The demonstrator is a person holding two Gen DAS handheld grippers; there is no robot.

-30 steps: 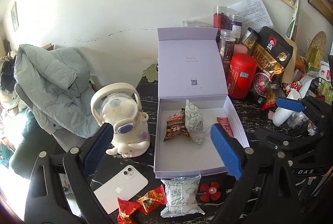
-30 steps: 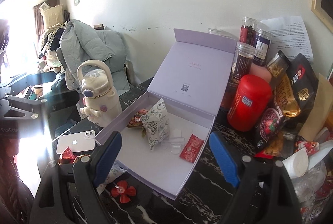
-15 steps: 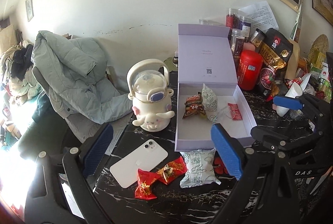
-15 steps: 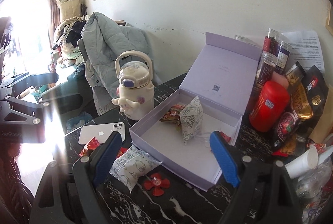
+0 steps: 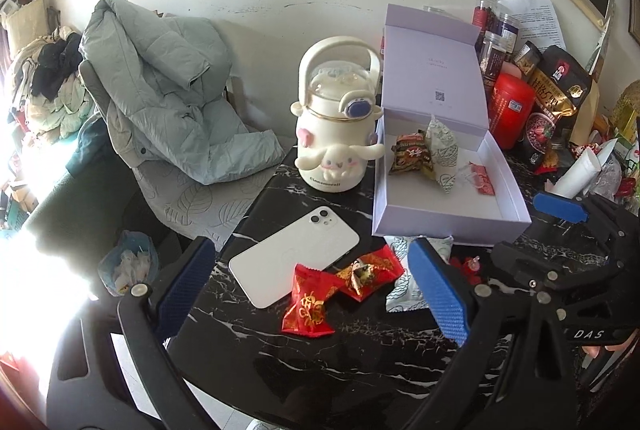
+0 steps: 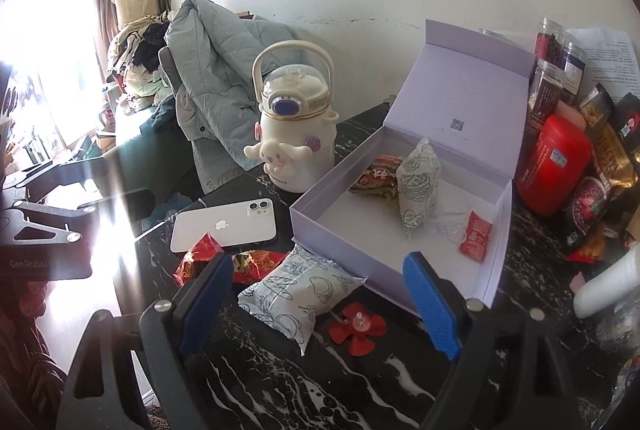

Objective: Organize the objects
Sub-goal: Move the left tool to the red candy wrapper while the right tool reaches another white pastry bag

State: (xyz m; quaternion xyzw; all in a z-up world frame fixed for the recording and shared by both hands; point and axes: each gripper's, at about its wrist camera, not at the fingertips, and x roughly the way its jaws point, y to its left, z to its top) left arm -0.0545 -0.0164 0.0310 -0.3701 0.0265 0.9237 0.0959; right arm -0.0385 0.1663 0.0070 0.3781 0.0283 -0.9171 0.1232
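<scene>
A: Where do the two tools stand?

B: The left tool (image 5: 316, 298) hangs over the near edge of the black marbled table (image 5: 340, 362), blue pads spread wide with nothing between them. In its view two red candy wrappers (image 5: 340, 286) lie between the pads, low in the centre of the frame. The right tool (image 6: 320, 306) is likewise released and empty, above a white patterned snack packet (image 6: 300, 294) and a red flower-shaped trinket (image 6: 357, 327) at lower centre of its view.

A: And the box?

B: The lilac box (image 5: 440, 220) sits right of centre in the left view, lid upright behind it. Inside, toward the back, a dark red-and-brown snack pack (image 5: 410, 153) leans against a second white patterned packet (image 5: 442, 154) standing on end; a small red sachet (image 5: 482, 178) lies apart, to the right of them.

A: What is outside the box?

B: A white phone (image 5: 294, 256) lies face down at centre of the left view, one candy wrapper overlapping its near edge. A cream cartoon-dog water bottle (image 5: 338, 126) stands upright just left of the box. The white patterned snack packet lies just in front of the box wall, the trinket beside it.

A: Beyond that?

B: A red canister (image 5: 510, 110), jars and food bags crowd the upper right; a pale green jacket (image 5: 168, 86) drapes a chair at upper left.
</scene>
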